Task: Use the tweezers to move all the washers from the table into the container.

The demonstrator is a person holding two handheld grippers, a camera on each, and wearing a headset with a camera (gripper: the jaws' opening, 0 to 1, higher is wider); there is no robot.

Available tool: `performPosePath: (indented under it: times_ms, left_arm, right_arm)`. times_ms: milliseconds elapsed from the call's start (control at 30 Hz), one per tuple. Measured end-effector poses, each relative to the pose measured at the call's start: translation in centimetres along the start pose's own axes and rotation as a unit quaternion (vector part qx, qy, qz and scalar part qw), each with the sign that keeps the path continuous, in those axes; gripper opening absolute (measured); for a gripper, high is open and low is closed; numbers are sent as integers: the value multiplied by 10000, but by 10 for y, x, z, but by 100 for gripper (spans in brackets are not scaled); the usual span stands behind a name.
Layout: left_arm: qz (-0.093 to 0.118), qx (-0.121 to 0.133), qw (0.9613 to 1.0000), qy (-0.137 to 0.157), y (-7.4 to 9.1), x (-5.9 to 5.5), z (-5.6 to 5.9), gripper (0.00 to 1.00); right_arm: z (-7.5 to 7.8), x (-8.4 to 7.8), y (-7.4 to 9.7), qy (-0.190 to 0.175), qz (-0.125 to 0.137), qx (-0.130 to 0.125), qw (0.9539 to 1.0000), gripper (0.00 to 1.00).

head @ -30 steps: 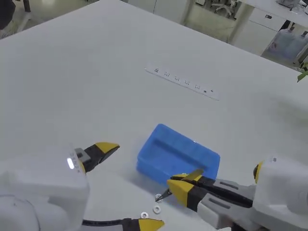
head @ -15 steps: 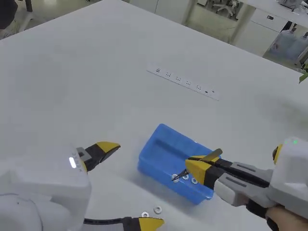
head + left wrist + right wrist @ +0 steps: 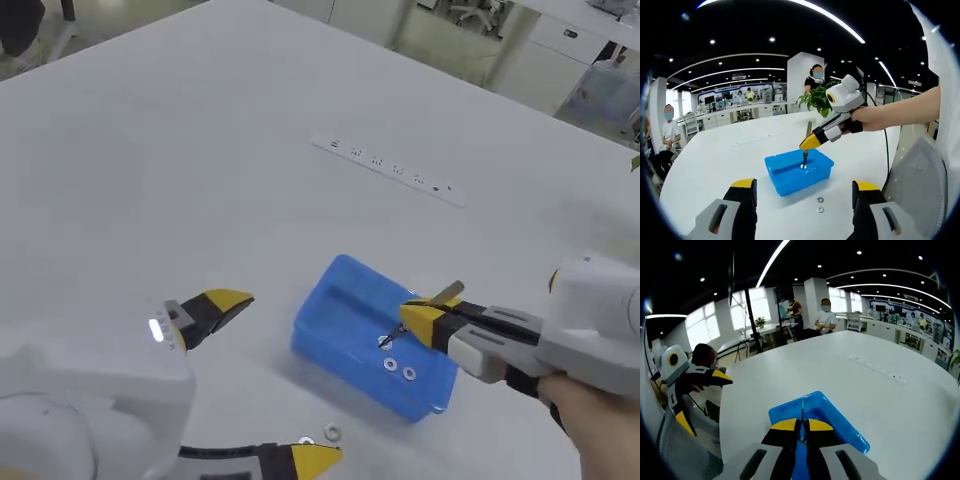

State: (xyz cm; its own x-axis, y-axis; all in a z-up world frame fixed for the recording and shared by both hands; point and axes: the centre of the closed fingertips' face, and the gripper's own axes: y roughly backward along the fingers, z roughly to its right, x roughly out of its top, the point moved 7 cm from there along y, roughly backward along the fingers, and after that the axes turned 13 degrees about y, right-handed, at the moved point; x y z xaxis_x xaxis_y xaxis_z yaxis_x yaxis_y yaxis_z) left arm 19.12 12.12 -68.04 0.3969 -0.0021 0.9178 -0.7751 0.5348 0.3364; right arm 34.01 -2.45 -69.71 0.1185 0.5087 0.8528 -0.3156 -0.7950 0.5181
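Fingers (image 3: 784, 425) of right gripper (image 3: 411, 318) tight on tweezers (image 3: 804, 158), over blue container (image 3: 335, 292).

socket strip (image 3: 390, 172) far side | potted plant (image 3: 817, 97) | person (image 3: 826, 316) at background desks

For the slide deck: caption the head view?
Right gripper holds tweezers over the blue container; two washers lie on the table.
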Motion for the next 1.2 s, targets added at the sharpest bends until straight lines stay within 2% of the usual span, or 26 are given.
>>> performPosePath:
  times_ms: [267,700,900,1067,1200]
  left_arm:
    - [1,10,10000,12,0,0,0,79]
    - [-21,-3,10000,-1,0,0,0,78]
    - [-32,4,10000,-7,0,-1,0,78]
    - [-31,-3,10000,-5,-1,-1,0,78]
    - [-31,-1,10000,-7,-1,-1,0,78]
  right_arm:
    - [4,-8,-14,16,-172,61,9998,2]
    - [9,-22,-23,-103,-413,57,9991,2]
    - [10,-22,-24,-149,-402,39,9991,2]
    - [10,-23,-23,-326,-393,35,9987,3]
    - [6,-19,-18,-373,-314,-16,9988,3]
